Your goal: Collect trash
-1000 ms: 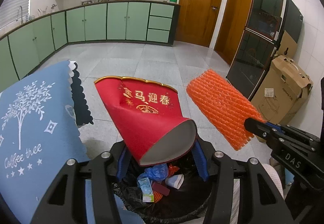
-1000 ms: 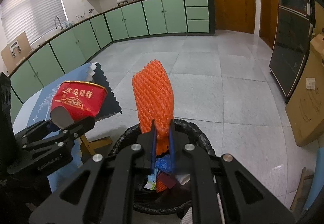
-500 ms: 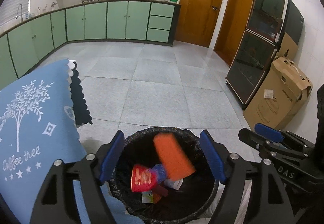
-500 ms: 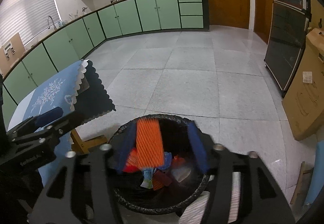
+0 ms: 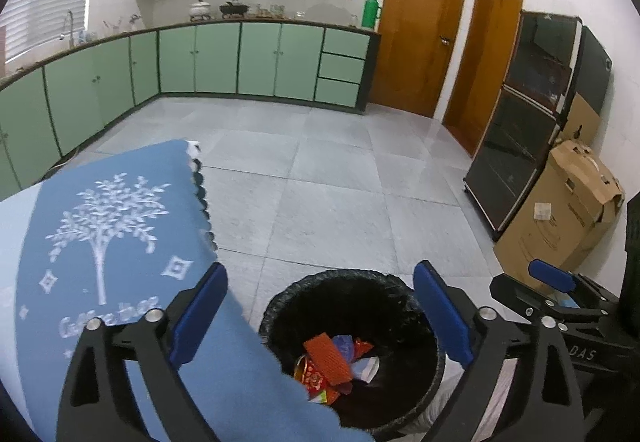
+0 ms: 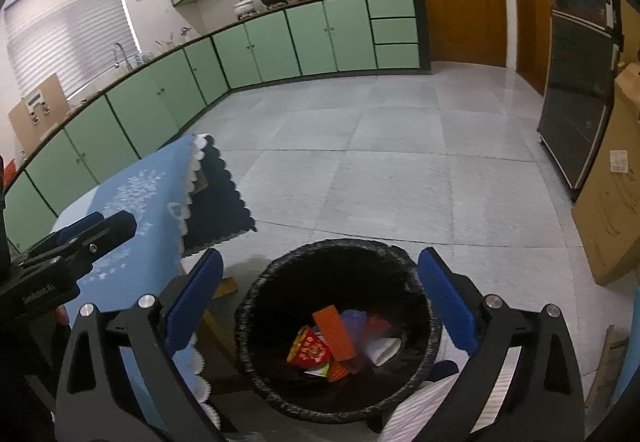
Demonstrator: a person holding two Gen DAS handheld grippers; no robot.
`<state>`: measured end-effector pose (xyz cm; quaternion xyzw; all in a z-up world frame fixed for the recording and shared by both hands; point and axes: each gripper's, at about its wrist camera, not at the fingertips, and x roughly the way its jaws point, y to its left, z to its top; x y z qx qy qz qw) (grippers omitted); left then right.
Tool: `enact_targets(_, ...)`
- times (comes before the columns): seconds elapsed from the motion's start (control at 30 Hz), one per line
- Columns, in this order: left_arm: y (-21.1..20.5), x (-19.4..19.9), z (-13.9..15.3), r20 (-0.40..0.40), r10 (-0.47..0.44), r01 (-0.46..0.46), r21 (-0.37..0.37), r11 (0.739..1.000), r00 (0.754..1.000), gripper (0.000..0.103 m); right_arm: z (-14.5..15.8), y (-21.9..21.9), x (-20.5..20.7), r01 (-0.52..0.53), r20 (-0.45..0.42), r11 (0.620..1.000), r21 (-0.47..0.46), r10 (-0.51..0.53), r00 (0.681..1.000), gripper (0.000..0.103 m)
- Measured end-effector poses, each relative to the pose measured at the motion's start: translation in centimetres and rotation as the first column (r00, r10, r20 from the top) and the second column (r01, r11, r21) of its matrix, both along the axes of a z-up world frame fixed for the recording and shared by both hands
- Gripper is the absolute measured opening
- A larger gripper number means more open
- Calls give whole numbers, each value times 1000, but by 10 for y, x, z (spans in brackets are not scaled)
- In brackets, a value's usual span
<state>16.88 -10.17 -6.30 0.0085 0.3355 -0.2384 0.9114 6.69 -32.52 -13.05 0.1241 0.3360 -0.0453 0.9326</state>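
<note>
Both grippers hang over the black-lined trash bin (image 6: 340,330), low centre of each frame, and both are empty. The left gripper (image 5: 320,310) has its blue-padded jaws spread wide, nothing between them; the right gripper (image 6: 320,302) matches it, jaws wide apart, framing the bin's rim.

Down in the bin lies the orange foam net sleeve (image 6: 334,332), a flat ribbed rectangle on top of the heap, its long axis running from upper left to lower right in the right wrist view, tilted rather than level. Just beside it at lower left sits the red paper cup (image 6: 308,352) with gold print, on its side, its mouth towards the upper left. Blue wrapper and white scraps are packed around them.

The blue tree-print cloth (image 5: 104,242) covers the bench at left, overlapping the bin's edge in the left wrist view.
</note>
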Motion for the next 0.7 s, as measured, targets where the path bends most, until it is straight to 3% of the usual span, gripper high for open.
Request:
enact_targets(0.27,34,-25,20,3,53,-53,-1,999,999,97,23,17,-8,-63,16,997,43,62,998,98)
enact_targets(0.7,63,-51,39,27,112,-112,-2,994,993,97,49,51,-25,-150,54,989,-7,150,987,98)
